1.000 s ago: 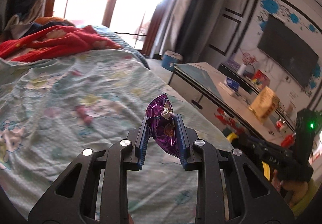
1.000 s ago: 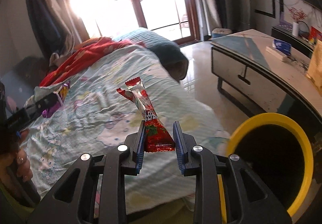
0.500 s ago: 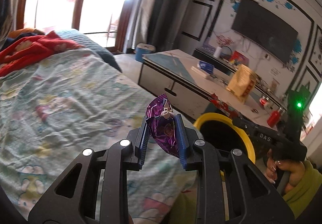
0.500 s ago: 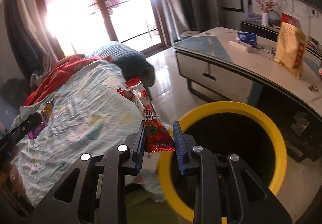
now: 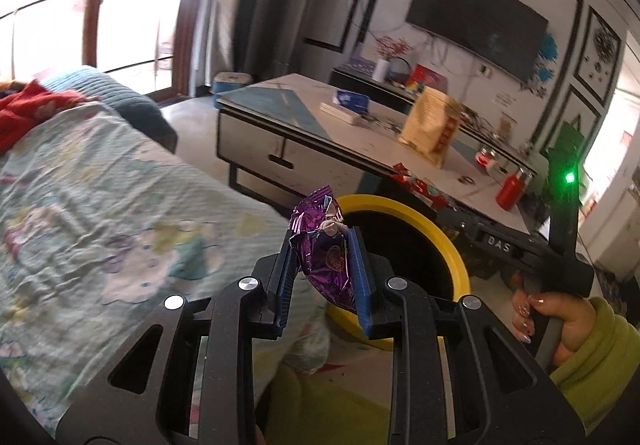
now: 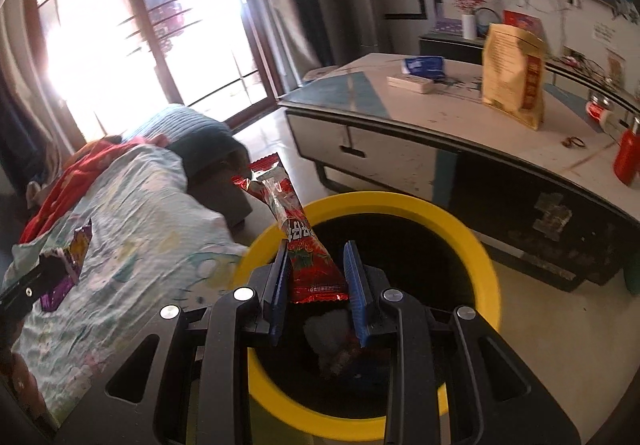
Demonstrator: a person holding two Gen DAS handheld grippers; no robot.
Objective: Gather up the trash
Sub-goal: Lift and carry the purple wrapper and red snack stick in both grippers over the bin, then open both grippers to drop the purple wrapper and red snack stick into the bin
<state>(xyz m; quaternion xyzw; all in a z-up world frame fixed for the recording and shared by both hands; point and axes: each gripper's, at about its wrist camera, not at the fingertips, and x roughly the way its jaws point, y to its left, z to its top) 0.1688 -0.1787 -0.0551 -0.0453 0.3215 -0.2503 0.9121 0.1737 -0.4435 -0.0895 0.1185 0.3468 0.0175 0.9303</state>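
Red wrapper (image 6: 304, 245) in right tongs (image 6: 316, 277) above yellow bin (image 6: 486, 257)

The bed (image 5: 100, 197) wears a pale cartoon-print sheet (image 6: 132, 213), with a red blanket (image 6: 76, 177) bunched at its far end beside a teal quilted cushion (image 6: 196, 133). The low desk (image 6: 460, 133) carries a tan standing pouch (image 6: 512, 73), a blue tissue pack (image 6: 424, 65) on a flat white box, a red bottle (image 6: 628, 153) and a small jar. On the tiled floor (image 6: 560, 333) stands a yellow-rimmed bin (image 6: 472, 241), with crumpled litter inside.
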